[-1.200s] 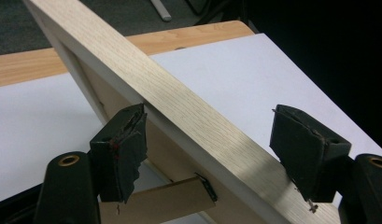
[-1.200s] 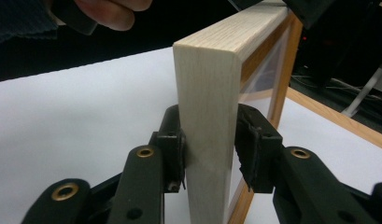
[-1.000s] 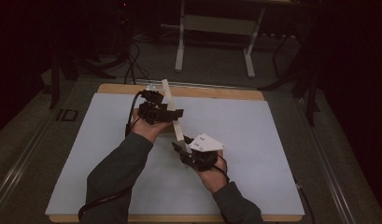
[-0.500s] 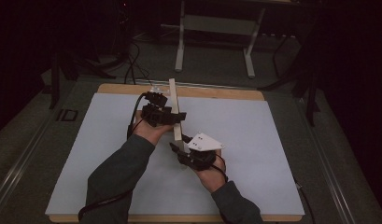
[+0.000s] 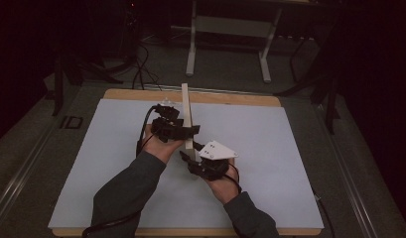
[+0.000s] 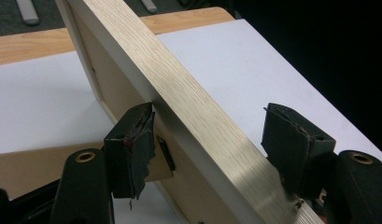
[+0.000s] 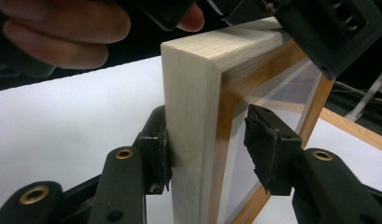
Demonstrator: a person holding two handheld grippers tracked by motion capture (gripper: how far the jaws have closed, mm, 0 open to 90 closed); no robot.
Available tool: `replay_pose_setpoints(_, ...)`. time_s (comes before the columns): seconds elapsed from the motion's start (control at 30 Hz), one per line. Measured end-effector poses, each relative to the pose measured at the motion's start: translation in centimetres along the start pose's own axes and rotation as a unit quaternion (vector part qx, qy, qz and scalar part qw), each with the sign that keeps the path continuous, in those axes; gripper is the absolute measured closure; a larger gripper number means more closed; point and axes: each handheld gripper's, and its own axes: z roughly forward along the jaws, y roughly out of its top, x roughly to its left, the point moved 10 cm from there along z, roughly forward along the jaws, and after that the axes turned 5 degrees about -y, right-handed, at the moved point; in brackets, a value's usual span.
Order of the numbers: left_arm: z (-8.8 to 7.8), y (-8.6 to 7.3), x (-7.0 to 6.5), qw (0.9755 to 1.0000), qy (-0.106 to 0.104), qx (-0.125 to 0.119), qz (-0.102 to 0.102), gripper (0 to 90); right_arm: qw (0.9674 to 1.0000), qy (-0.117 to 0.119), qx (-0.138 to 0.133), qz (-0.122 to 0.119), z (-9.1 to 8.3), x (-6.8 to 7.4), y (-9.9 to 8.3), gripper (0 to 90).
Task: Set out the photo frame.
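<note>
A light wooden picture frame (image 5: 185, 106) with a glass pane stands on edge on the white mat, its long side running away from me. My left gripper (image 5: 188, 130) straddles its top edge from the left and is shut on it; in the left gripper view the frame (image 6: 188, 93) lies slantwise between the jaws of this gripper (image 6: 207, 135). At the frame's near end is my right gripper (image 5: 190, 151). Its jaws have just been opening around the frame (image 7: 193, 93). One pad (image 7: 158, 144) rests on the wood. The other pad (image 7: 268, 149) stands off the glass.
The white mat (image 5: 270, 148) covers a wooden table whose bare edge (image 5: 230, 97) runs along the far side. On the dark floor behind it stand a metal table base (image 5: 230, 29) and cables (image 5: 141, 64).
The frame has swung from a slant towards the left to pointing straight away from me, turned by my left hand. My right hand has stayed at the frame's near end.
</note>
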Motion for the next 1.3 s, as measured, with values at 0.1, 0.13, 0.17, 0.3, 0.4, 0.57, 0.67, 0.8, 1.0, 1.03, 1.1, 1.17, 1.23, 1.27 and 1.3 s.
replay_pose_setpoints(0.1,0.0,-0.2,0.0,1.0,0.006,-0.001,0.001,35.2,1.0,0.001,0.002,-0.001,0.1,0.1,-0.1,51.1)
replay_pose_setpoints(0.13,0.0,-0.2,0.0,1.0,0.008,0.002,0.002,35.0,1.0,0.003,0.004,-0.001,0.1,0.1,-0.2,50.4)
replay_pose_setpoints(0.17,0.0,-0.2,0.0,1.0,0.008,0.004,0.003,35.0,1.0,0.004,0.004,-0.002,0.1,0.2,-0.3,49.6)
replay_pose_setpoints(0.3,0.1,-0.2,0.1,0.9998,0.014,0.011,0.002,34.9,0.9999,0.01,0.003,-0.003,-0.1,0.4,-0.7,47.7)
replay_pose_setpoints(0.4,0.4,-0.5,0.4,0.9995,0.022,0.021,0.0,35.3,0.9999,0.016,0.002,-0.006,-0.4,0.4,-0.9,46.8)
replay_pose_setpoints(0.57,0.7,-0.6,0.2,0.9995,-0.01,0.017,-0.024,37.1,0.9997,0.021,0.0,-0.008,-1.0,0.2,-1.1,45.9)
replay_pose_setpoints(0.67,0.7,-0.6,0.1,0.9995,-0.009,0.018,-0.024,37.2,0.9997,0.021,-0.001,-0.009,-1.2,0.0,-1.2,45.6)
replay_pose_setpoints(0.8,0.7,-0.6,0.1,0.9995,-0.006,0.022,-0.021,37.4,0.9997,0.026,-0.005,-0.003,-2.1,-0.6,-1.6,44.5)
replay_pose_setpoints(1.0,0.7,-0.6,0.1,0.9994,0.0,0.031,-0.017,37.8,0.9998,0.019,-0.009,0.002,-3.1,-1.6,-1.9,44.6)
replay_pose_setpoints(1.03,0.7,-0.6,0.1,0.9993,0.001,0.033,-0.016,37.9,0.9998,0.016,-0.009,0.003,-3.2,-1.9,-1.9,44.7)
replay_pose_setpoints(1.1,0.7,-0.6,0.2,0.9993,0.003,0.034,-0.015,38.1,0.9999,0.01,-0.006,0.01,-3.4,-2.6,-2.0,46.5)
replay_pose_setpoints(1.17,0.6,-0.6,0.2,0.9992,0.006,0.037,-0.013,38.3,0.9999,0.001,-0.002,0.016,-3.5,-3.3,-2.1,46.9)
replay_pose_setpoints(1.23,0.6,-0.6,0.2,0.9992,0.007,0.038,-0.013,38.5,0.9998,-0.006,0.0,0.019,-3.6,-3.9,-2.1,47.1)
replay_pose_setpoints(1.27,0.6,-0.6,0.2,0.9991,0.008,0.039,-0.013,38.6,0.9997,-0.009,0.001,0.022,-3.6,-4.1,-2.1,47.2)
replay_pose_setpoints(1.3,0.6,-0.6,0.2,0.9991,0.009,0.041,-0.012,38.7,0.9997,-0.01,0.002,0.024,-3.7,-4.3,-2.1,47.2)
